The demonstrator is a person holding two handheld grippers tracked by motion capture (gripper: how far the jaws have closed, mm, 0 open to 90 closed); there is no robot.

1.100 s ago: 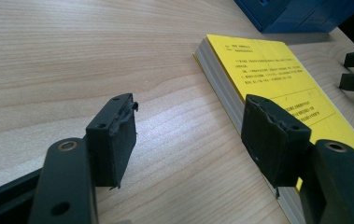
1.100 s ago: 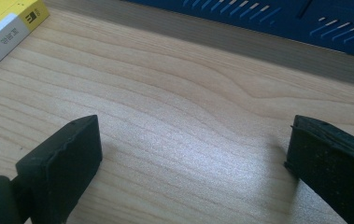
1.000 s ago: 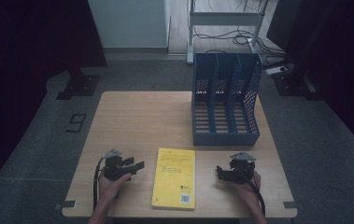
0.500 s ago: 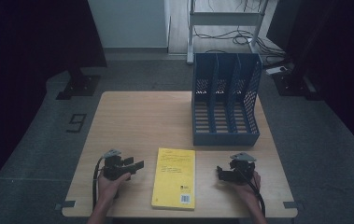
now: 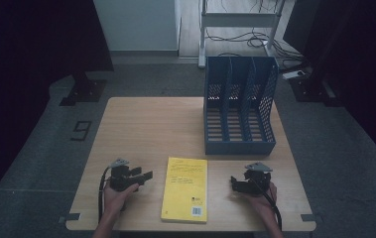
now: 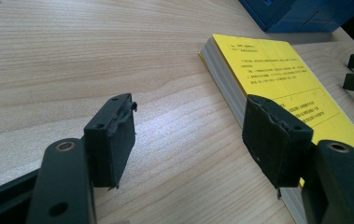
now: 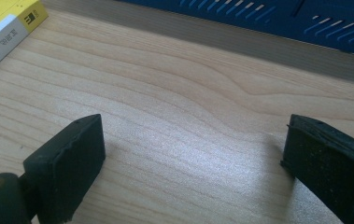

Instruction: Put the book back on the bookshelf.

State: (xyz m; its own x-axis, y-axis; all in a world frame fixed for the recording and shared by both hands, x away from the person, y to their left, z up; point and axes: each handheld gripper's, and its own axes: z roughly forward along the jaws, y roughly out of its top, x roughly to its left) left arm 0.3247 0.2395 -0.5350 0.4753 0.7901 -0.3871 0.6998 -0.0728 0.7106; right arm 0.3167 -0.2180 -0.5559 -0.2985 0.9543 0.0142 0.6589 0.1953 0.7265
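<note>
book (image 5: 185, 189) btwn grippers, table (image 5: 146, 124) front | file rack (image 5: 240, 106) behind-right

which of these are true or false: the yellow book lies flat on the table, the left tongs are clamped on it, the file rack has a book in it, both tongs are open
1. The yellow book lies flat on the table. True.
2. The left tongs are clamped on the book. False: they are open beside its edge, holding nothing.
3. The blue file rack has a book in it. False: its slots look empty.
4. Both tongs are open. True: the right tongs also gape over bare wood.
</note>
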